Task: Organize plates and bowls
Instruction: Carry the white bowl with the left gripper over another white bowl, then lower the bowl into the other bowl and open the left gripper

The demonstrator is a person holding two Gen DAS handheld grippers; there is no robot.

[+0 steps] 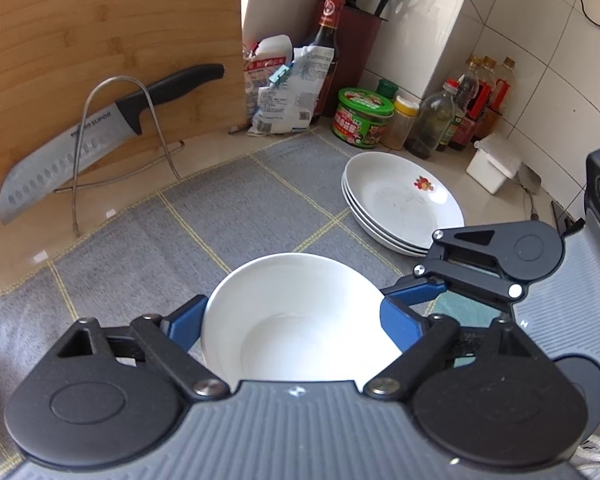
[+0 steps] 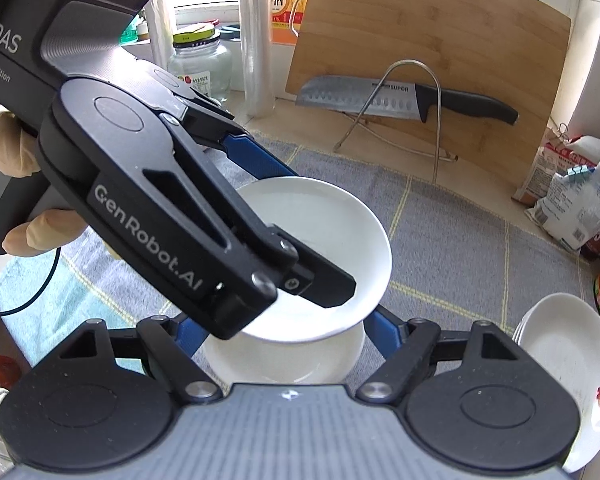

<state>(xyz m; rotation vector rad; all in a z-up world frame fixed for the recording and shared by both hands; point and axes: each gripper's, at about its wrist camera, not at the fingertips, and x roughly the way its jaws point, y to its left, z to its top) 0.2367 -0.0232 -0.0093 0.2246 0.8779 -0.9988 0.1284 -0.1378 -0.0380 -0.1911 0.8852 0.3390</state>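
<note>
In the left wrist view, the left hand-held gripper (image 1: 292, 316) has its blue fingers (image 1: 186, 320) on either side of a white bowl (image 1: 300, 320), right at the rim. Whether they press on it or merely flank it cannot be told. The bowl is above a grey checked mat (image 1: 240, 208) on the counter (image 1: 12, 256). To the right on the mat is a stack of plates (image 1: 400, 200), the top one with a small red motif. Behind, a knife (image 1: 100, 136) leans on a wire stand against a wooden cutting board (image 1: 100, 40).

In the right wrist view, the white bowl sits directly over a lower bowl (image 2: 284, 364), covering its far rim. The left hand-held gripper reaches in from the upper left, held by a gloved hand (image 2: 8, 148). The right hand-held gripper (image 2: 284, 334) is clenched on the lower bowl, its blue fingers (image 2: 380, 328) lying against both sides. The stack of plates is at the lower right edge.
</note>
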